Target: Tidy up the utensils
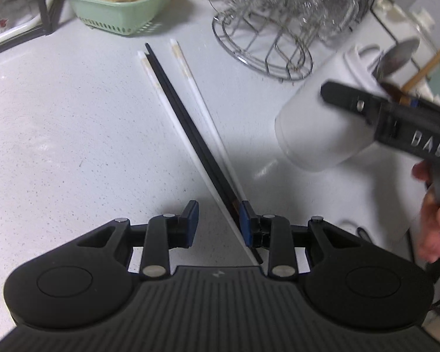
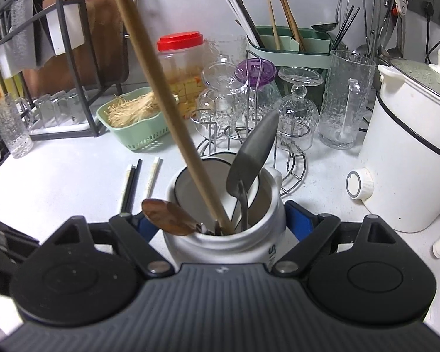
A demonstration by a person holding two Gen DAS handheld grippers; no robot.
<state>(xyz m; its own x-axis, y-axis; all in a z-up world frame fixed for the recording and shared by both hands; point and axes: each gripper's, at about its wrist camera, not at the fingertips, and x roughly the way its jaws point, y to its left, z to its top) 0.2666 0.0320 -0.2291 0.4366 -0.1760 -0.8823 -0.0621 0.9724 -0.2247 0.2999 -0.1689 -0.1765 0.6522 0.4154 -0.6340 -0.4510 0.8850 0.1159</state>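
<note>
The left tool (image 1: 220, 220) stands partly open over the speckled white tabletop (image 1: 73, 146); the black and white chopsticks (image 1: 187, 117) lie against its right pad only. The right tool (image 2: 223, 223) clamps the white cylindrical utensil jar (image 2: 220, 243), which holds a metal spoon (image 2: 252, 152) and a wooden handle (image 2: 167, 102).

**Chopsticks on the counter by the left gripper**

The left gripper (image 1: 218, 224) stands with jaws apart; black and white chopsticks (image 1: 187, 123) run toward 11 o'clock, seemingly touching its right pad. At 2 o'clock, the right gripper (image 1: 366, 108) reaches against a white jar (image 1: 314, 129).
</note>
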